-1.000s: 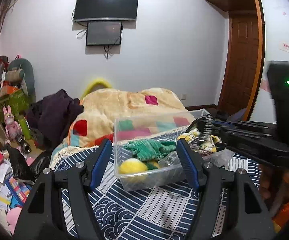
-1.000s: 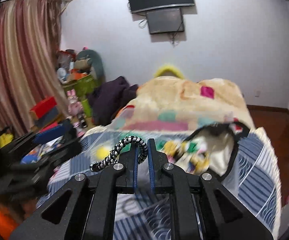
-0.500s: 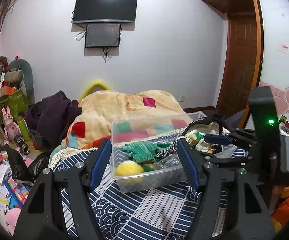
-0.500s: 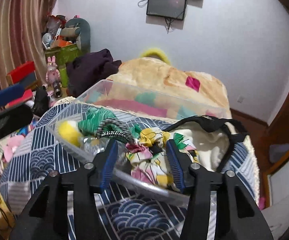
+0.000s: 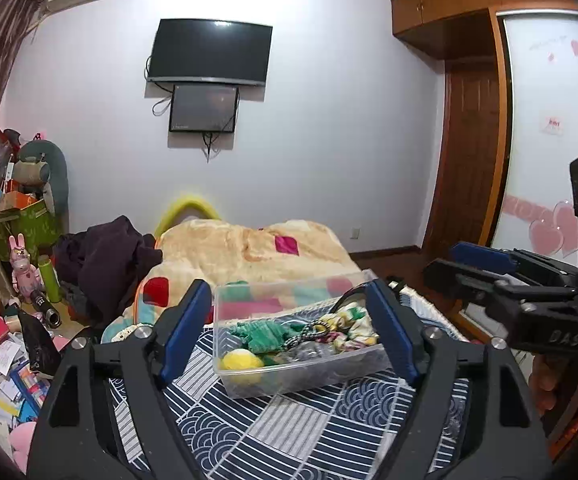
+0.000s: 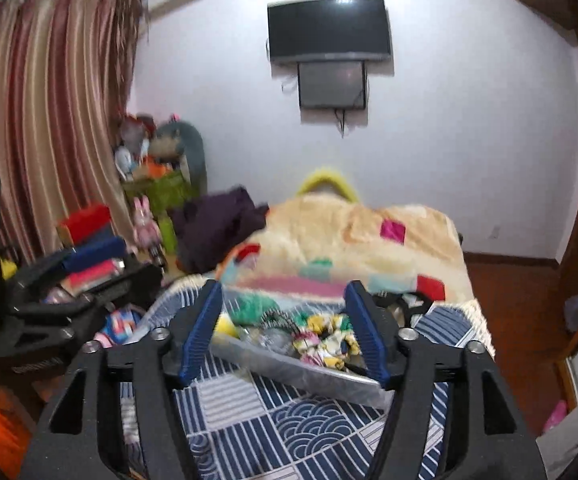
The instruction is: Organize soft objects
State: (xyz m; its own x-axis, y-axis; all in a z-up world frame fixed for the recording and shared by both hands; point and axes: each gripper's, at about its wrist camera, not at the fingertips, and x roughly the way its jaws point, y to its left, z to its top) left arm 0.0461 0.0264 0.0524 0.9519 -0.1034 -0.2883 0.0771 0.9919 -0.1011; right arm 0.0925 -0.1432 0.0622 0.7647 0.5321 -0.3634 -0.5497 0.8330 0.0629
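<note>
A clear plastic bin (image 5: 249, 384) stands on the blue patterned bedspread (image 5: 289, 432). In it lie a yellow ball (image 5: 241, 360), a green knit cloth (image 5: 265, 334), a black-and-white braided cord (image 5: 309, 330) and a floral cloth (image 5: 353, 330). My left gripper (image 5: 289, 332) is open and empty, held back from the bin. My right gripper (image 6: 285, 328) is open and empty, also back from the bin (image 6: 301, 372); it shows at the right of the left wrist view (image 5: 489, 268).
A beige patchwork blanket (image 5: 249, 252) lies behind the bin, with a dark purple garment (image 5: 109, 256) at its left. Books and toys litter the floor at the left (image 5: 5, 344). A wooden door and wardrobe (image 5: 473, 160) stand at the right.
My right gripper held the braided cord, opened over the bin and let it drop in, then drew back and up. My left gripper has lifted slightly.
</note>
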